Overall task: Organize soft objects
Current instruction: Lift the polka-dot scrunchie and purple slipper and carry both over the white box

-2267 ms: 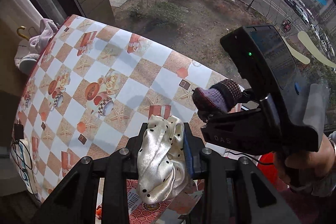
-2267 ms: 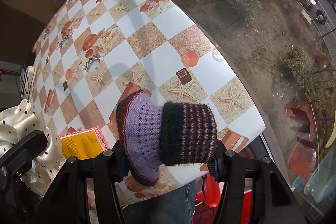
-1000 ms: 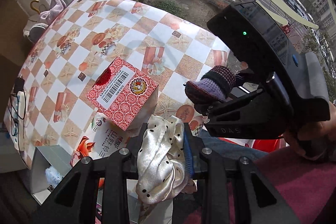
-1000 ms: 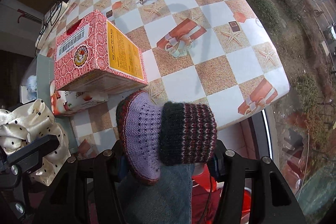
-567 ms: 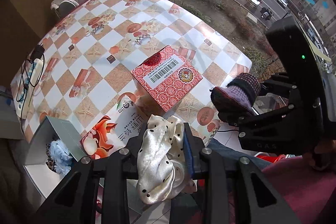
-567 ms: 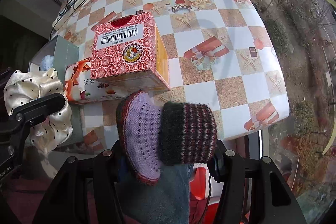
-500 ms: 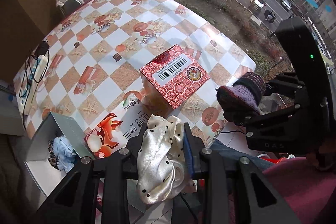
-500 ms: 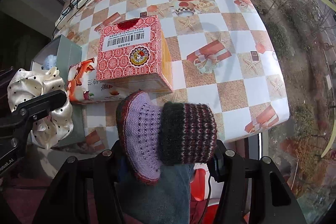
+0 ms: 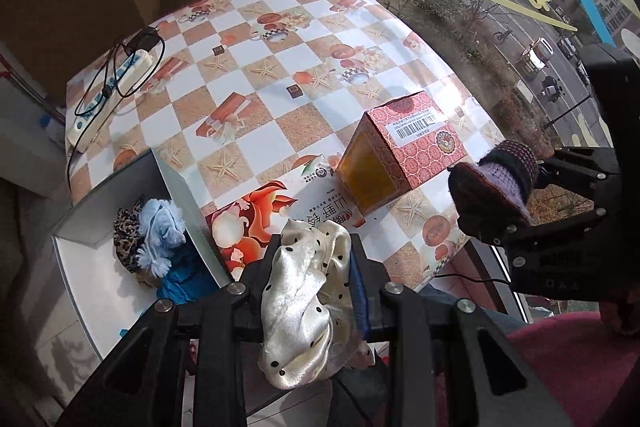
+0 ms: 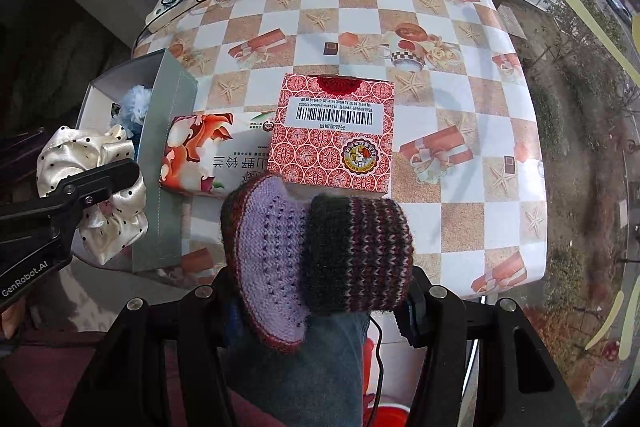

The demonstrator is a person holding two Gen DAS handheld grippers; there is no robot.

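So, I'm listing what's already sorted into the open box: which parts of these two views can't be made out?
- Open box, left wrist view: beneath the blue fluffy piece and the leopard-print scrunchie, a bright blue item is cut off by the left tool.
- Right wrist view: the box wall and the cream polka-dot scrunchie hide most of the contents.
- Tool pads: covered by the scrunchie and the knitted piece.
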